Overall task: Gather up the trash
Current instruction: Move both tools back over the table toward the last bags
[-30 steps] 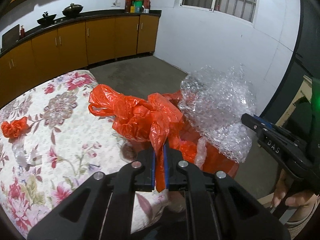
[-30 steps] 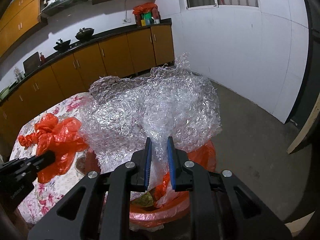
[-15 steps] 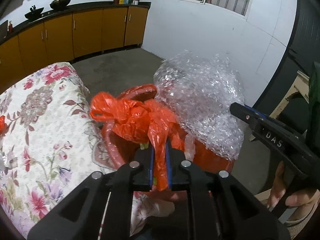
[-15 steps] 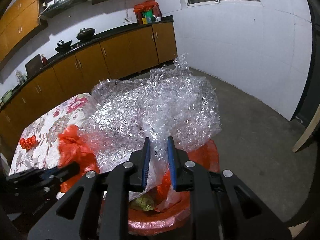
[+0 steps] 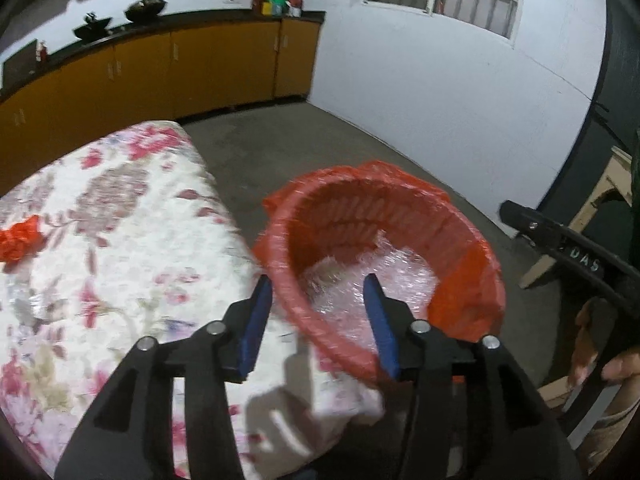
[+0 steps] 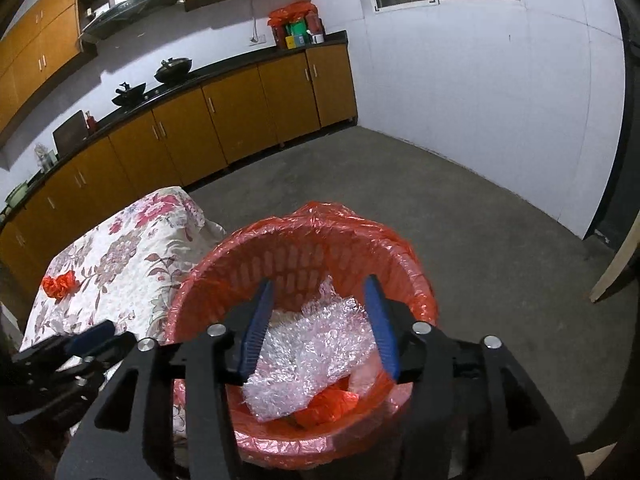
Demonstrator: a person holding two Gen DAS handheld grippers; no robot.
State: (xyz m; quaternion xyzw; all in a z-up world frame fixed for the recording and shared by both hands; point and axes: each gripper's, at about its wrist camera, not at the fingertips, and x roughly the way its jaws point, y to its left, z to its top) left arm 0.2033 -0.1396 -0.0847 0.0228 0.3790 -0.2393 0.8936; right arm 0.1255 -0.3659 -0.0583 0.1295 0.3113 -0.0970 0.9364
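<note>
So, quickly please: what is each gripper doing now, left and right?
Left gripper: jaws opening, nothing between them, above the red bin.
Right gripper: jaws opening, holding nothing; the bubble wrap lies in the bin.

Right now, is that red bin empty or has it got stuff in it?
Not empty: crumpled bubble wrap and an orange plastic bag lie inside the bin.

Bin [image 6: 304,236] mouth wide open from above; bubble wrap [image 6: 316,344] and an orange bag fill only the bottom. Left gripper [image 5: 318,316] w/ jaws opening, nothing btwn them, straddles bin's near rim. Table [image 5: 120,240] edge just beside bin on its left. Concrete floor [image 6: 480,220] beyond bin clear to the wall.
</note>
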